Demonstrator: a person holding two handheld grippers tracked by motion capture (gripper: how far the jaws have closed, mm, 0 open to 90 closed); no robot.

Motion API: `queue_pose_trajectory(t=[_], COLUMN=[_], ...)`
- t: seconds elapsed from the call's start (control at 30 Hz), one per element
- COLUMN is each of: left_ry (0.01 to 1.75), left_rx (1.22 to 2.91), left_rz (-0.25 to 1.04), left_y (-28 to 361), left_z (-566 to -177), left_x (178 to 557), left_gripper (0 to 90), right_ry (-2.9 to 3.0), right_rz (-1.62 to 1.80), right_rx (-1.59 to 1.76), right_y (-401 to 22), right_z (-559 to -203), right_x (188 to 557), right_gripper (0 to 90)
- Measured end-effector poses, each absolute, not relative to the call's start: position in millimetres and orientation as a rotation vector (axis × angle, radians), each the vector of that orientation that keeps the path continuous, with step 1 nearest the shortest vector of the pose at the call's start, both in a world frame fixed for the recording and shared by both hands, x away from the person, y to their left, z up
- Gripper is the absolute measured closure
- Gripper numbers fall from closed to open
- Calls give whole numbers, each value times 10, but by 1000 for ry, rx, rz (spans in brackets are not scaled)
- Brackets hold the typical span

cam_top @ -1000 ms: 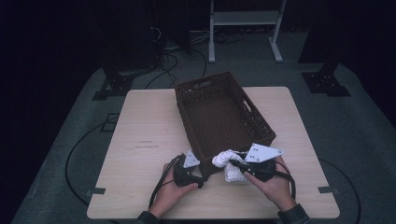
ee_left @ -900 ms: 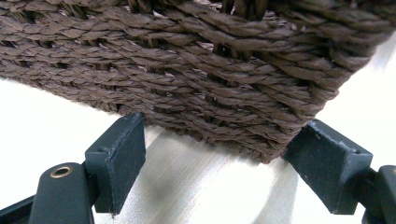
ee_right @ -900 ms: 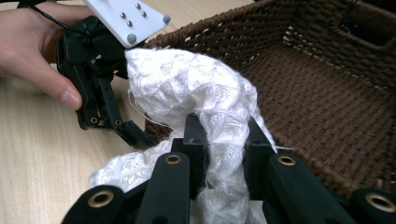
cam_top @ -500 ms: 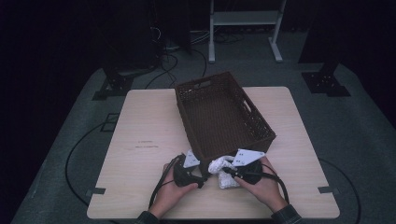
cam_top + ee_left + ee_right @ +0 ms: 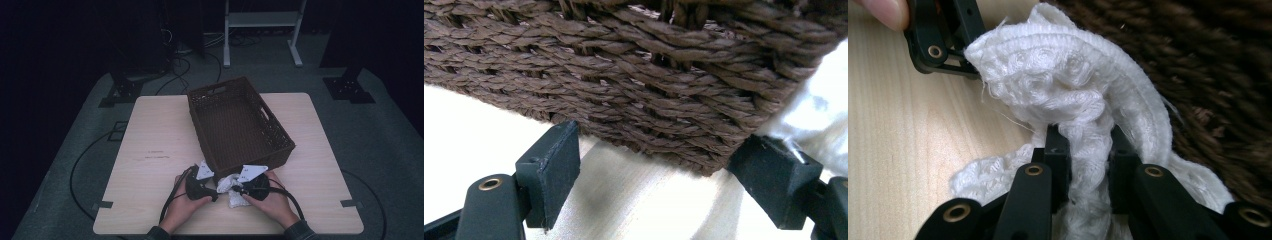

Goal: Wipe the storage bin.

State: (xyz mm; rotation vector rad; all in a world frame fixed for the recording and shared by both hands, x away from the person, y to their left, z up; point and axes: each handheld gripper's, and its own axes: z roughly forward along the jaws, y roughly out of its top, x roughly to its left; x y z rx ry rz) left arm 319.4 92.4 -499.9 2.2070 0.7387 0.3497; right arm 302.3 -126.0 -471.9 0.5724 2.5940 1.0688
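surface: light wood table [image 5: 150, 150], grey carpet, dark room | white cloth [image 5: 231, 186] at near edge, against wicker basket [image 5: 240, 127] | right gripper [image 5: 1088, 145] clamped on cloth; left gripper [image 5: 664, 170] jaws apart, nothing held

White cloth [image 5: 1083, 95] cut off below right tongs [image 5: 1087, 150]; basket [image 5: 649, 75] cropped above left tongs [image 5: 664, 165], interior hidden.

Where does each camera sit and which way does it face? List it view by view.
High view: above the person's side, looking forward and down on the table; both hands and forearms show.
Left gripper view: on the left gripper, facing the basket wall through open jaws.
Right gripper view: on the right gripper, jaws pinching the white cloth.
Shared: basket, cloth and tabletop.
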Motion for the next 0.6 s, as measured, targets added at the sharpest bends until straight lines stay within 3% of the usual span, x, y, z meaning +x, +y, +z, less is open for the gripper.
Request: queue_pose_trajectory(t=[0.6], left_ry=[738], left_rx=[2207], left_rz=[351], left_y=[925], left_z=[-4999], left_x=[3194], left_gripper=[206], right_ry=[2569], right_rz=[1114], right_rx=[530], right_y=[-1226], right_z=[-4568], right_x=[2965], right_gripper=[763])
